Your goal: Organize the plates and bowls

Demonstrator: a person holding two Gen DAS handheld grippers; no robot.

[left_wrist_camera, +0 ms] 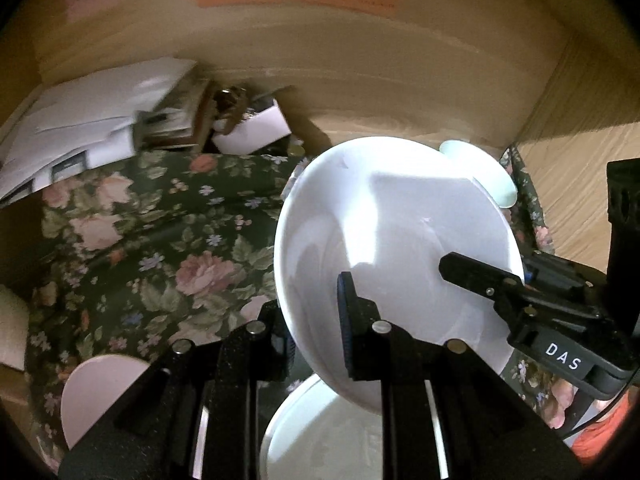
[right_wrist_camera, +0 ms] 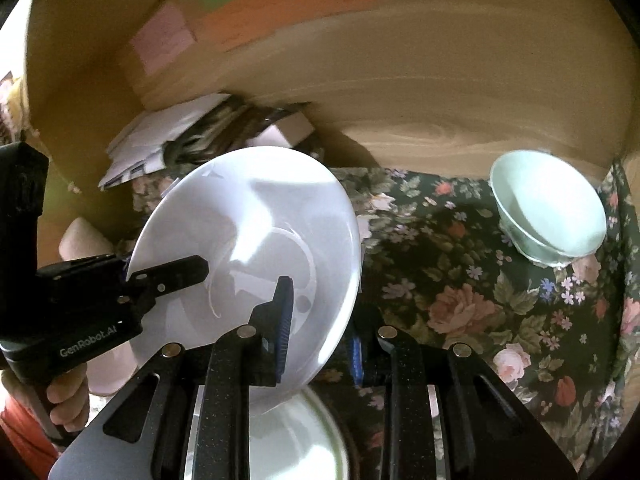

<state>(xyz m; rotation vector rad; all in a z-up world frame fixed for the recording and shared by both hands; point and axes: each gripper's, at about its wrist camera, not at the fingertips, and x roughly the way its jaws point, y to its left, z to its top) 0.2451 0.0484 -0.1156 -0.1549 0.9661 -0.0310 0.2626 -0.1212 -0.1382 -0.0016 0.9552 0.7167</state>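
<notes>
A floral cloth (right_wrist_camera: 460, 280) covers the worktop below a wooden wall (right_wrist_camera: 440, 80). Above it, tilted on edge, hangs a large white plate (left_wrist_camera: 392, 216), with the left gripper (left_wrist_camera: 316, 332) and right gripper (right_wrist_camera: 320, 328) each clenched on opposite sides of its rim. Directly beneath sits another white plate (right_wrist_camera: 296, 440). A pale green bowl (right_wrist_camera: 548, 208) stands well apart, near the wall.

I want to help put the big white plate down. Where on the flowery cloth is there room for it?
Room: the floral cloth between the held white plate and the pale green bowl, and the stretch between the papers and the pink plate. Crowded: the back corner with papers and boxes, and beneath the plate, where another white dish sits.
</notes>
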